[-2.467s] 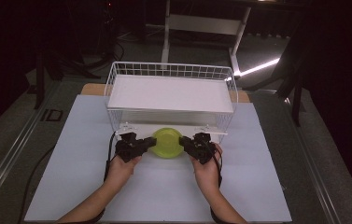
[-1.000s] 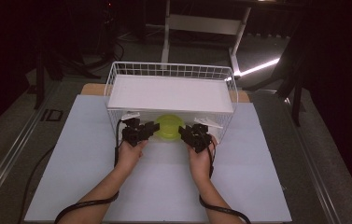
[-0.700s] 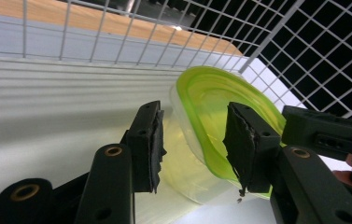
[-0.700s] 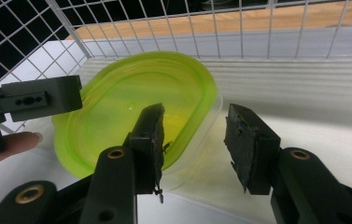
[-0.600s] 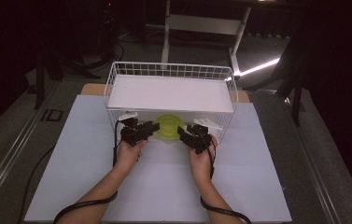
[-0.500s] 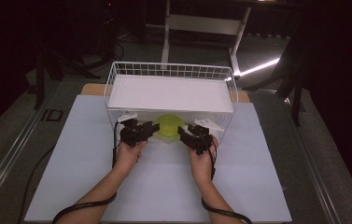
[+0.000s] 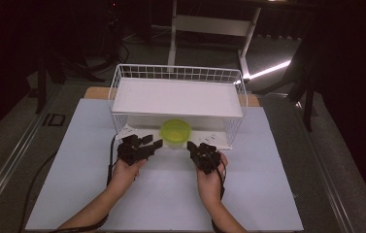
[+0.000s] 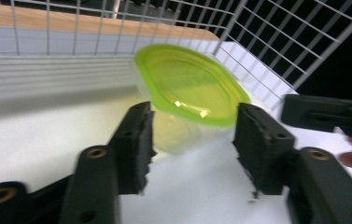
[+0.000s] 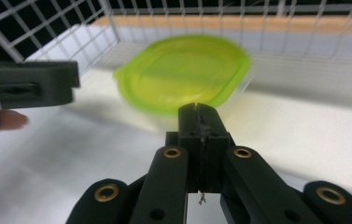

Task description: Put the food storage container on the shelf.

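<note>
Now that the green-lidded tub (image 7: pixel 175 132) sits under the wire shelf (image 7: pixel 177 97), the left gripper (image 7: pixel 147 146) at eight o'clock has been opening, empty, while the right gripper (image 7: pixel 196 149) at four o'clock is pinched shut, empty.

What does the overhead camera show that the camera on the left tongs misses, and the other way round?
From above: the whole wire basket with its white shelf, the person's forearms, and the mat under it all. From the left tongs: their jaws stand apart, having just been opening, pressing nothing, with the tub just ahead, its clear body under a green lid. Shared: the tub, basket wires and the right tongs, shut.
</note>
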A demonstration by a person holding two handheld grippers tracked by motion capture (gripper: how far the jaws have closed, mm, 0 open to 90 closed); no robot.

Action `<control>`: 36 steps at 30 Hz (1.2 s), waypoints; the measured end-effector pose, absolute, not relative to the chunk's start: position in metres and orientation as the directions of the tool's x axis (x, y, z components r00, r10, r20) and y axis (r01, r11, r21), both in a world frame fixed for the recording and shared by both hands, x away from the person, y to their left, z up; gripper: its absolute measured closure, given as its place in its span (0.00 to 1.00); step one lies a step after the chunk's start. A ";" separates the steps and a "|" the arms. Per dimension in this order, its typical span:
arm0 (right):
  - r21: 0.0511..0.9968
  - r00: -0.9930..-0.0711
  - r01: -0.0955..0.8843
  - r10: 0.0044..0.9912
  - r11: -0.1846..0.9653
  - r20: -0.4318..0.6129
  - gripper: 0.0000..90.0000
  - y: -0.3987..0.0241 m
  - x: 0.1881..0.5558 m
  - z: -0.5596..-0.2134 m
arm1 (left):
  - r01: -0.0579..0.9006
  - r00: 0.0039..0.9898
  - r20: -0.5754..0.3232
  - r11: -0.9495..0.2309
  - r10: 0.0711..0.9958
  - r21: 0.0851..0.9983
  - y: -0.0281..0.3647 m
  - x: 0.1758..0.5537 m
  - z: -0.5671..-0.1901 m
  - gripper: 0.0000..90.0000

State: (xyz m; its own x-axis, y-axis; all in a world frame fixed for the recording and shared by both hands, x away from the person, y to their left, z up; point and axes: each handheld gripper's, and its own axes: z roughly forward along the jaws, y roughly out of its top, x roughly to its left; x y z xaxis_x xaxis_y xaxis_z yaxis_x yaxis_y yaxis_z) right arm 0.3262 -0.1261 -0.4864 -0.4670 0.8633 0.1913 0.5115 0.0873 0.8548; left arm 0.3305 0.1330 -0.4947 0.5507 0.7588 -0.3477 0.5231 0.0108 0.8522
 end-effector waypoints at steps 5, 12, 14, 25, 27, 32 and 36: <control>0.830 -0.477 0.547 0.856 0.111 0.200 1.00 -0.115 0.327 -0.502 | 0.530 0.567 -0.314 -0.046 0.762 0.846 0.138 0.304 -0.496 0.43; 0.808 -0.468 0.579 0.856 0.109 0.219 1.00 -0.104 0.336 -0.512 | 0.466 0.640 -0.290 -0.059 0.712 0.883 0.147 0.282 -0.501 0.16; 0.802 -0.465 0.587 0.856 0.108 0.226 1.00 -0.101 0.339 -0.514 | 0.425 0.642 -0.259 -0.054 0.722 0.903 0.146 0.279 -0.503 0.05; 0.791 -0.428 0.607 0.873 0.084 0.235 1.00 -0.092 0.359 -0.516 | 0.396 0.650 -0.254 -0.033 0.716 0.918 0.146 0.275 -0.509 0.02; 0.790 -0.420 0.608 0.877 0.080 0.234 1.00 -0.091 0.363 -0.516 | 0.397 0.650 -0.259 -0.028 0.714 0.917 0.147 0.275 -0.508 0.02; 0.785 -0.406 0.616 0.881 0.069 0.242 1.00 -0.090 0.372 -0.516 | 0.381 0.647 -0.254 -0.016 0.719 0.924 0.151 0.274 -0.506 0.02; 0.784 -0.414 0.616 0.879 0.078 0.238 1.00 -0.087 0.374 -0.517 | 0.379 0.646 -0.251 -0.017 0.721 0.925 0.152 0.274 -0.504 0.02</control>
State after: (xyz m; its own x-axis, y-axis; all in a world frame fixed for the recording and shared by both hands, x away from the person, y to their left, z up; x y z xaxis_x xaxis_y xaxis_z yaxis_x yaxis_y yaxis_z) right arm 0.3736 -0.0869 -0.5167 -0.4140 0.8787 0.2376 0.6157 0.0780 0.7841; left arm 0.2740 0.1521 -0.5044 0.6457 0.7210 -0.2514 0.3788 -0.0166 0.9253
